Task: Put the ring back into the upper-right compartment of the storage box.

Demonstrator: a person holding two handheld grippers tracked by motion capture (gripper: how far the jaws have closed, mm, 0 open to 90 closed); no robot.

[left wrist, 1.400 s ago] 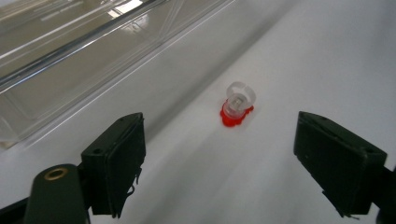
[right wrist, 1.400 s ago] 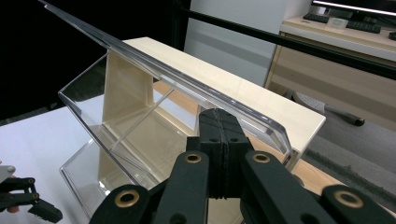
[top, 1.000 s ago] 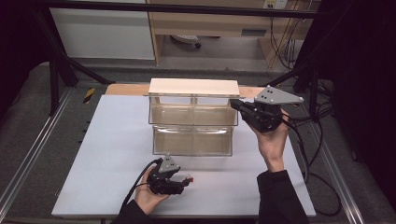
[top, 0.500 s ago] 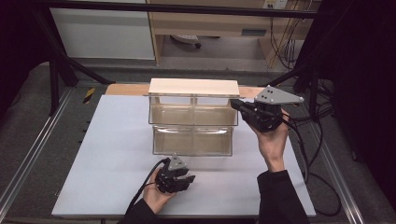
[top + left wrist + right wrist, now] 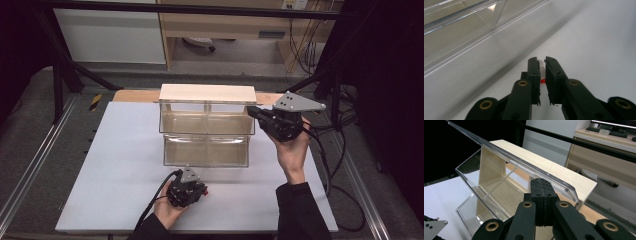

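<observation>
A: One white surface [image 5: 115, 165], one clear two-tier bin [image 5: 206, 145]; right gripper [image 5: 256, 112], fingers shut, pressed against its upper right corner.

B: Left gripper [image 5: 196, 192] just closed; fingers pinch one small white-and-red piece [image 5: 542, 72] near the bin's front.

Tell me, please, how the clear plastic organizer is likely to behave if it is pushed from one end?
The clear plastic organizer looks rigid and thin-walled, so probably light. On the smooth white table it would likely slide rather than tip. The right claw, shut against its end, may help steady it.
</observation>
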